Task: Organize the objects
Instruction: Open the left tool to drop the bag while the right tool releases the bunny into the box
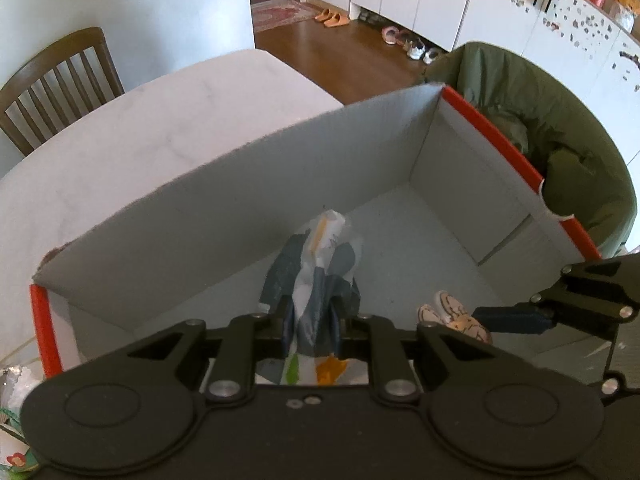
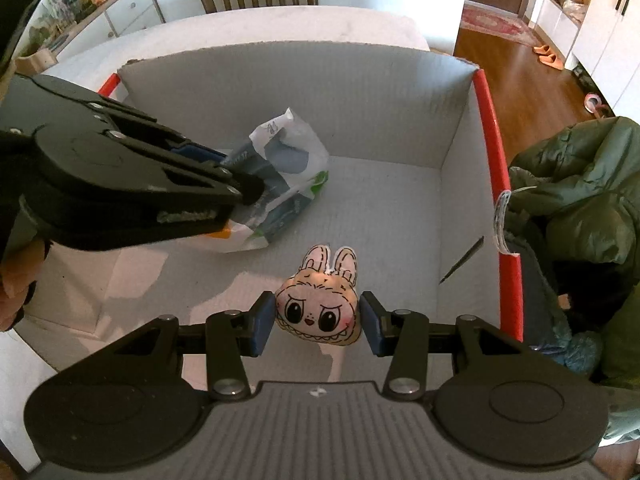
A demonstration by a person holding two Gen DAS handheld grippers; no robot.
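Left wrist view. The left gripper (image 1: 311, 322) was clamped on a crumpled plastic bag (image 1: 316, 268), white with dark blue print and orange and green patches; the bag stood up between the blue pads and reached forward beyond the fingertips. It hung inside a grey cardboard box (image 1: 200, 216) with red-taped edges, over the box floor. To the right of the fingers, the right gripper (image 1: 516, 316) reached in from the side, a small rabbit-faced plush toy (image 1: 452, 312) at its tip. Ahead and left of the box lay a white table (image 1: 140, 120), a wooden chair (image 1: 60, 80) beyond it. Ahead and right, past the box wall, sat a green padded jacket (image 1: 560, 128).

Right wrist view. The right gripper (image 2: 318, 318) held the plush toy (image 2: 320, 308) between both blue pads, which touched its sides, face toward the camera, ears pointing forward. The toy hung above the box (image 2: 360, 92) floor. Ahead and left, the left gripper (image 2: 240, 184) pinched the plastic bag (image 2: 288, 168), which slumped on the box floor well apart from the toy. A hand (image 2: 16, 280) showed at the far left edge. Right of the box wall lay the green jacket (image 2: 580, 184).
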